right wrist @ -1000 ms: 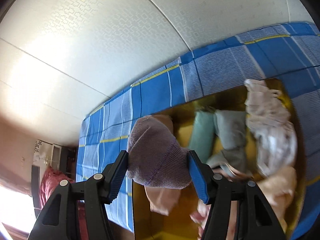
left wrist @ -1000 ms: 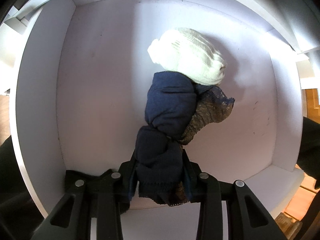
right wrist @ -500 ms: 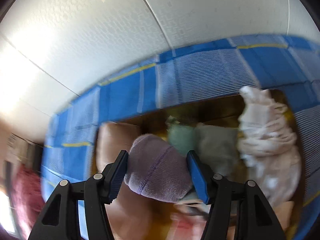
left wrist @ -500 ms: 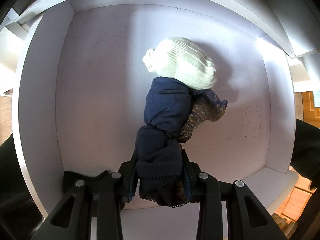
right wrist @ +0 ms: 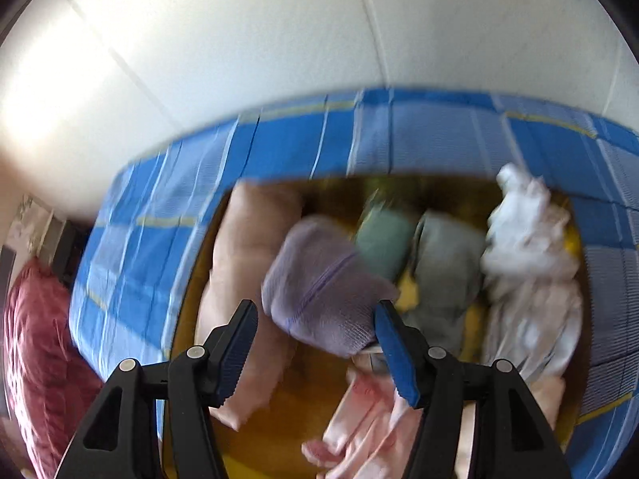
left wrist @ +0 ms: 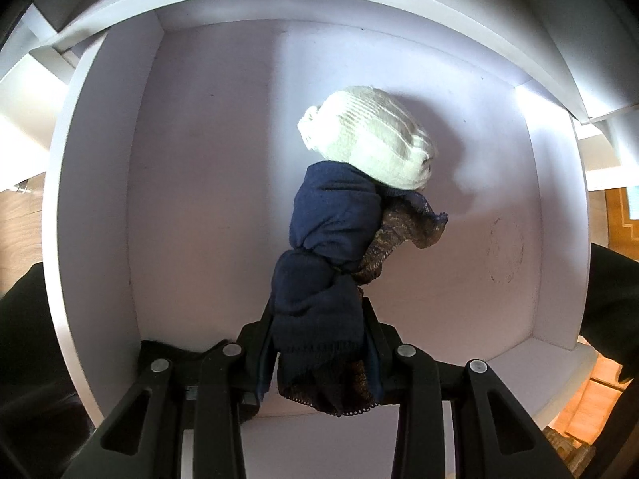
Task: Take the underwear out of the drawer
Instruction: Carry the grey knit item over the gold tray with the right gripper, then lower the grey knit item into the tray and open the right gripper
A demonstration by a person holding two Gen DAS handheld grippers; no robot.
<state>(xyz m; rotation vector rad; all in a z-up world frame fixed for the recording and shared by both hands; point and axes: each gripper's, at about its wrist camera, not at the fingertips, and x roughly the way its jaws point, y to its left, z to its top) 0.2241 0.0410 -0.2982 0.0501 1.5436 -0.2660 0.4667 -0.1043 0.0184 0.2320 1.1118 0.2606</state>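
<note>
In the left wrist view my left gripper (left wrist: 319, 331) is shut on a dark navy underwear piece with brown lace (left wrist: 331, 239), twisted and hanging over the white drawer (left wrist: 199, 183). Its far end meets a cream knitted roll (left wrist: 367, 139) on the drawer floor. In the right wrist view, blurred by motion, my right gripper (right wrist: 315, 319) is shut on a rolled purple underwear piece (right wrist: 323, 287), which sits far out at the fingertips. It is above a yellow-brown basket (right wrist: 315, 399) on a blue checked bedspread.
The basket holds pink (right wrist: 247, 263), teal (right wrist: 383, 239), grey (right wrist: 447, 263) and white (right wrist: 531, 279) garments. A dark cloth (left wrist: 167, 353) lies in the drawer's near left corner. A red quilt (right wrist: 32, 351) lies left of the bed. Dark sleeves show at both edges of the left wrist view.
The right gripper swung further over the basket and the purple roll shifted toward the fingertips. The left gripper drew back slightly with the navy piece; the cream roll stayed put.
</note>
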